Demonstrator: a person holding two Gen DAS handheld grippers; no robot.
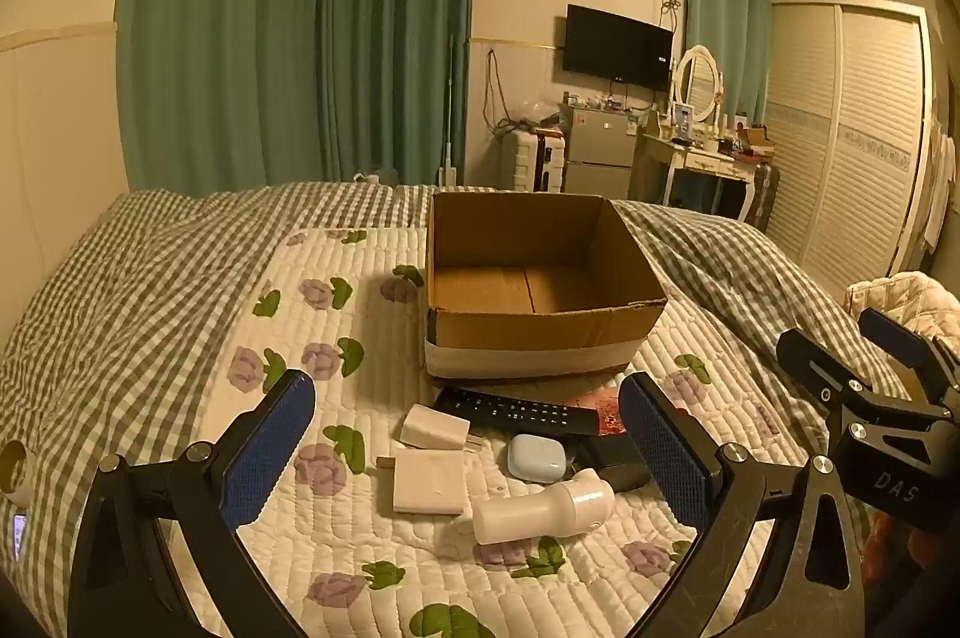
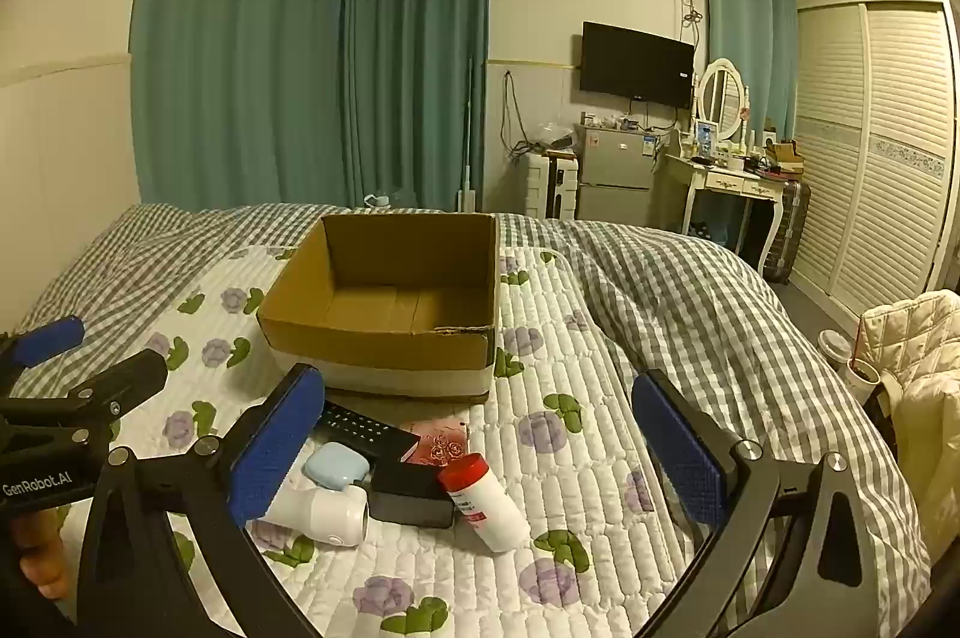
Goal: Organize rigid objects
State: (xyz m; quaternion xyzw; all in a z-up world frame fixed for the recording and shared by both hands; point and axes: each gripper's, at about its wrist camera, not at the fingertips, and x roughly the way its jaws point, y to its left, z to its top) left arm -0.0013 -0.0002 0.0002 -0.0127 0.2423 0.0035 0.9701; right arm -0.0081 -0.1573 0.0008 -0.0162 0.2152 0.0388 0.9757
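An empty open cardboard box stands on the floral quilt. In front of it lies a pile: black remote, two white chargers, light blue earbud case, white handheld device, black box, red-capped white bottle, red patterned packet. My left gripper is open above the pile, holding nothing. My right gripper is open above the bottle, holding nothing.
The bed has a grey checked duvet bunched on the right. A padded cream jacket and cups sit off the bed's right edge. A fridge, dresser and wardrobe stand at the far wall.
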